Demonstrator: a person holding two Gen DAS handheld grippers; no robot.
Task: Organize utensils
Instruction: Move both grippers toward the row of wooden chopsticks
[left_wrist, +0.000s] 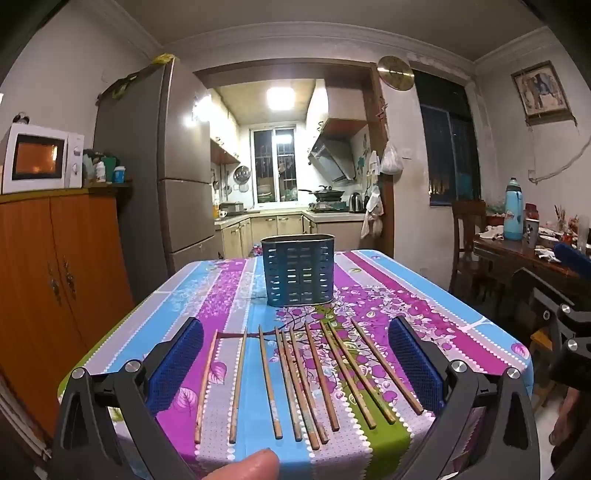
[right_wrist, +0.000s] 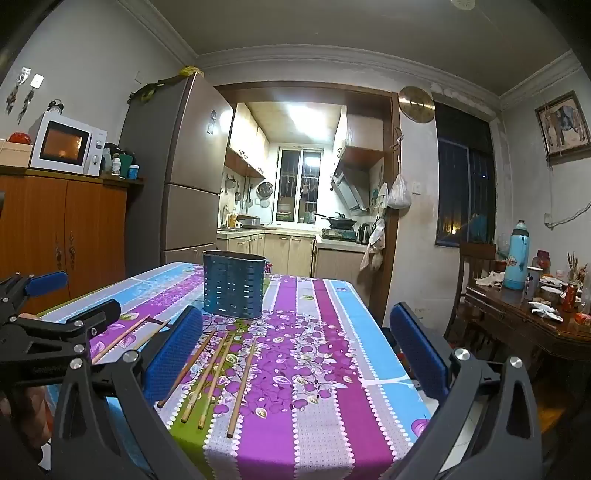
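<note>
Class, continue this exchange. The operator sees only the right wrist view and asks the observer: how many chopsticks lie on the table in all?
Observer: Ten chopsticks, in a row short of the holder.
Operator: Do the left tongs hold one?
Observer: No; the left tongs are open and empty.
Operator: Anything else?
Observer: A fingertip shows at the left view's bottom edge.

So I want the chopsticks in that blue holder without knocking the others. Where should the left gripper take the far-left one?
Probably mid-shaft, from straight above. The far-left chopstick lies flat on the tablecloth, apart from its neighbours, lengthwise toward the blue holder. The left gripper is open; put one finger each side.
</note>
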